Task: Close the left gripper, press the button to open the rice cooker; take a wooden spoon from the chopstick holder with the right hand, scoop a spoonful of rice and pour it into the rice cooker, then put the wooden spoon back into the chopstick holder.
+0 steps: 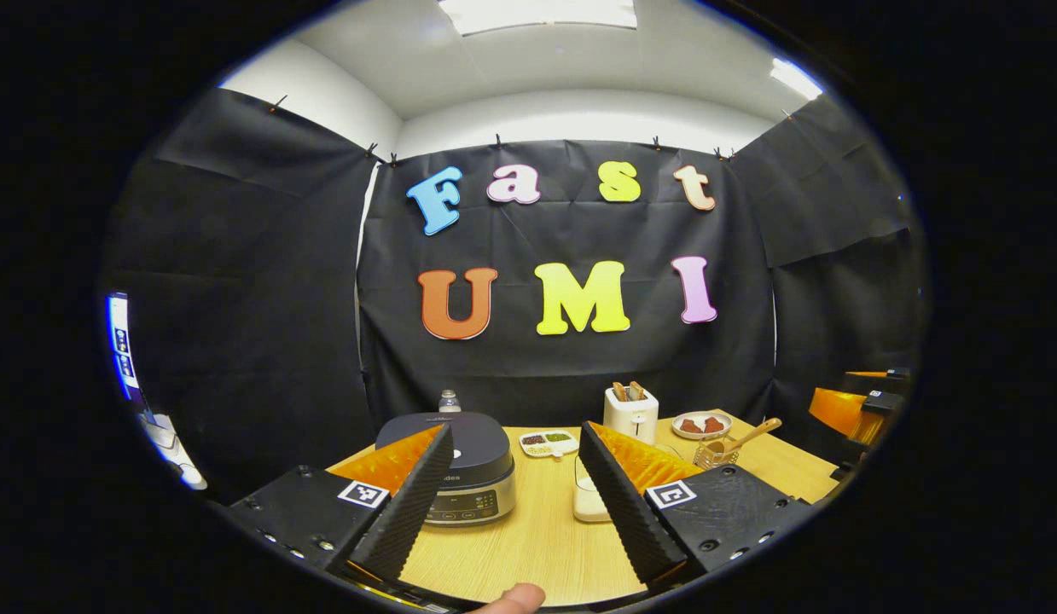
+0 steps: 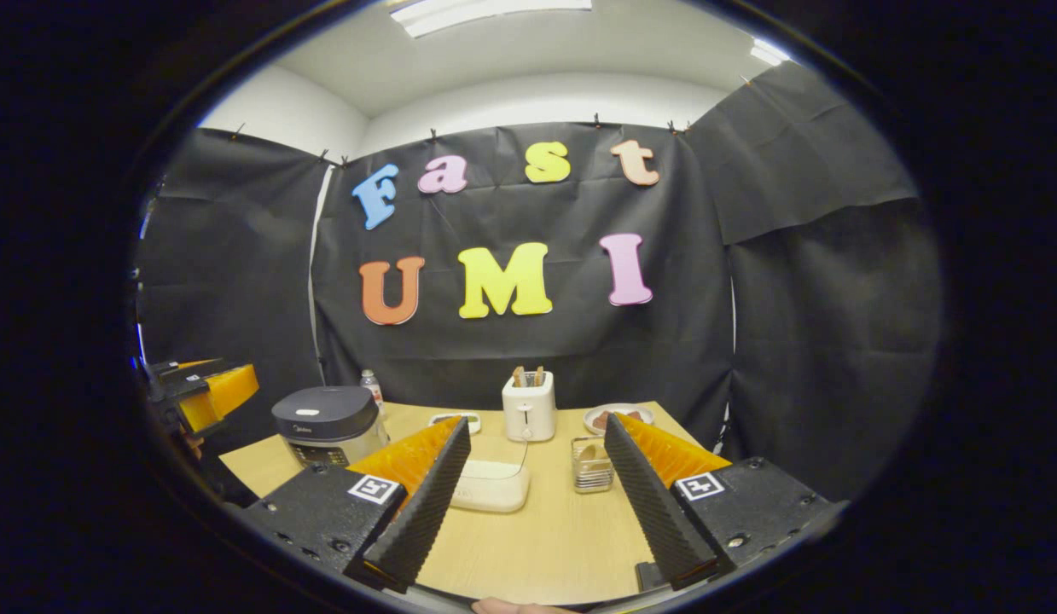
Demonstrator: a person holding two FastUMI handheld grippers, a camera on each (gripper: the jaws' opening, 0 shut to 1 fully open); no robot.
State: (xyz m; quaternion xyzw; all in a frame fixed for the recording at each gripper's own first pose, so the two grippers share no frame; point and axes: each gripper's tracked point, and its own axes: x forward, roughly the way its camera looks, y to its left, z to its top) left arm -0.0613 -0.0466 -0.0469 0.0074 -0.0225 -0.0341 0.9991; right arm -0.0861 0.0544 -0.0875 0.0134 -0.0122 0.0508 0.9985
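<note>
a: on the worktop [image 1: 537,546], toward its left, stands the rice cooker [image 1: 460,465] with its lid down. in the left gripper view the left gripper [image 1: 518,520] hangs above the near edge with its fingers spread wide, nothing between them.

b: and the spoon?

a: the wooden spoon [image 1: 746,439] leans in the chopstick holder [image 1: 714,454] on the right side, handle tilted up and to the right. just behind it sits a plate [image 1: 701,425] with something reddish on it.

b: what does the right gripper view give?

a: the right gripper [image 2: 541,524] also has its fingers parted and grips nothing. between them, farther off, lie a white rice box [image 2: 492,486] and the chopstick holder [image 2: 592,465]. a toaster [image 2: 529,407] stands behind, well apart from the rice cooker [image 2: 328,424] at the left.

b: anything else?

a: a small divided dish [image 1: 548,443] sits just right of the cooker, a bottle [image 1: 449,401] behind it. a fingertip [image 1: 511,599] shows at the bottom edge of the left gripper view.
</note>
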